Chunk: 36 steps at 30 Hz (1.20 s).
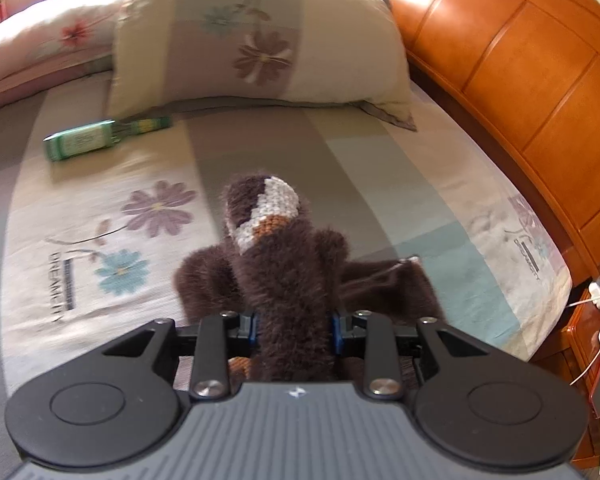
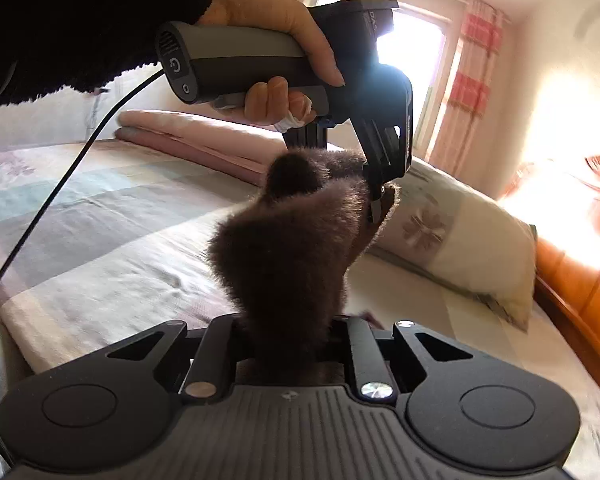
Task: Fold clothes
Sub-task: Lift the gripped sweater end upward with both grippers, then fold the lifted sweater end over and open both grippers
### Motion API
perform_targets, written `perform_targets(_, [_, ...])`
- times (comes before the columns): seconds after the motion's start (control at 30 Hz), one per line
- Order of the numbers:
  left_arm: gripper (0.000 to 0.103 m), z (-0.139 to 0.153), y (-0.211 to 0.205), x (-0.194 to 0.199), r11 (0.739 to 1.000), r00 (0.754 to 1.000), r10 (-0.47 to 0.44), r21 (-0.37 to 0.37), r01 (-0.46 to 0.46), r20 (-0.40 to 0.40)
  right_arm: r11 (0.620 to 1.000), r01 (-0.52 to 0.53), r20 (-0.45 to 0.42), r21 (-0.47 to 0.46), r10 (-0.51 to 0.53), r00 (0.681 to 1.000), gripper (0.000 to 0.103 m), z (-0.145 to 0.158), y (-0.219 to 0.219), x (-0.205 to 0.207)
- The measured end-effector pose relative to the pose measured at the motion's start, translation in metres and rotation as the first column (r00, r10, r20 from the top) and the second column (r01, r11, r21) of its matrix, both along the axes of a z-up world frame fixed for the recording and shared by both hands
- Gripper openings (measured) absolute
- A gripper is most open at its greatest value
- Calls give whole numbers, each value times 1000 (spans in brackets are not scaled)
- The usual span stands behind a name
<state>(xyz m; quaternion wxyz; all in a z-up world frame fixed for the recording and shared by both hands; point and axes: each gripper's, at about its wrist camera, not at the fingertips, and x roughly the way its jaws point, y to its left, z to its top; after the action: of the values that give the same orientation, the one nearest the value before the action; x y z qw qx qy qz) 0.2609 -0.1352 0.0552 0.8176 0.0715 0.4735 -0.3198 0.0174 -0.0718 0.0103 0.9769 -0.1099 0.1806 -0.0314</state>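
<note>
while both grippers, left gripper (image 1: 296,330) and right gripper (image 2: 290,326), clamp the fuzzy brown garment (image 1: 288,276), a green box (image 1: 80,145) lies beside the pillow (image 1: 256,36).

Daylight pours in from the window (image 2: 412,40) at upper middle of the right wrist view, totally blown out, with glare washing the right side. The headboard (image 1: 520,60) glows orange top right. Motion blur smears the bedding; fisheye bends the edges and darkens corners.

I see a floral pillow (image 1: 256,40) against the orange wooden headboard (image 1: 512,64), a green box (image 1: 80,145) lying on the patchwork bedspread (image 1: 112,216) near it, folded pink bedding (image 2: 188,136), and checked curtains (image 2: 472,80) beside a bright window.
</note>
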Motion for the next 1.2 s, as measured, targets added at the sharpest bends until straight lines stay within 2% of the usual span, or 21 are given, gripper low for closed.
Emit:
perform_targets(0.33, [30,-30,-81,-8,996,998,-68,57,69,-18,991,94,-16,95,-93,996,20,-8,-57,-12])
perform_targets(0.63, [31,-66,-134,-10,987,992,-111,111,118,-67,977,151,-49,148,-146,988,20,-27,-92,-19])
perform_targets(0.9, [35,-85,-158,-7,981,986,-122,139,137,-110,962,183,-89,205,-168,982,20,-40,-114,-21])
perform_targets(1.2, [41,-83,-165,-2,982,982,-113,136,135,-154,958,190,-106,216,-171,980,21,-51,-120,-23])
